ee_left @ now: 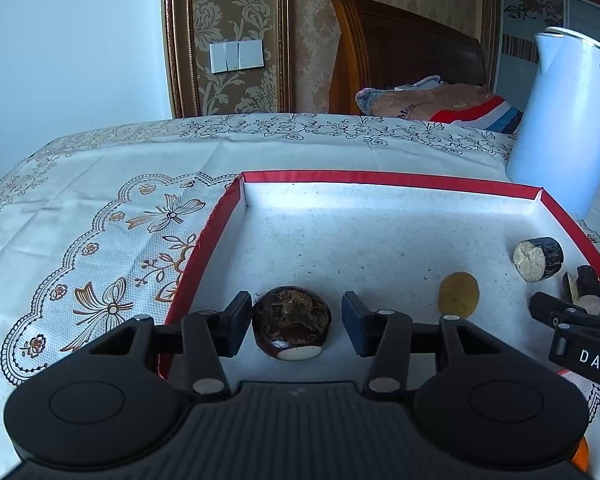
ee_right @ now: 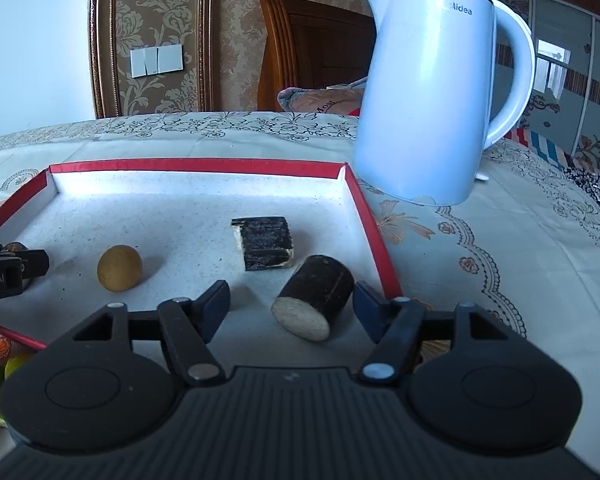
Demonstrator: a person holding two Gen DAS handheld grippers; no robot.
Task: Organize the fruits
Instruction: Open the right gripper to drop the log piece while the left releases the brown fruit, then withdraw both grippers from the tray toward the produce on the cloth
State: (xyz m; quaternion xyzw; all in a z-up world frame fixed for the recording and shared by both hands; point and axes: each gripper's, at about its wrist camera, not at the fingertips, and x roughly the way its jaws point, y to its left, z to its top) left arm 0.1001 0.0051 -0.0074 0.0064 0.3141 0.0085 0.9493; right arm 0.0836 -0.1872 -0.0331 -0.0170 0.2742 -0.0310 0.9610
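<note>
On the patterned tablecloth (ee_left: 100, 216) sits a shallow red-rimmed tray (ee_left: 380, 178), with a white kettle (ee_right: 432, 96) standing just beyond its far right corner; only the right wrist view shows the kettle whole, handle included. Inside the tray, the left gripper (ee_left: 296, 322) rests at the near left with its jaws parted around a dark brown water chestnut (ee_left: 291, 326): the left pad seems to touch its side, the right pad stands clear, so the nut is released, lying on the tray floor. That nut is almost hidden in the right wrist view. The right gripper (ee_right: 292, 312), near the right wall, is also released, its jaws wide around a dark sugarcane piece (ee_right: 316, 296) lying tilted with its pale cut end toward the camera, neither pad pressing it. Farther in lies a second sugarcane piece (ee_right: 266, 242), and to the left a small round tan fruit (ee_right: 119, 268), well apart from both grippers.
</note>
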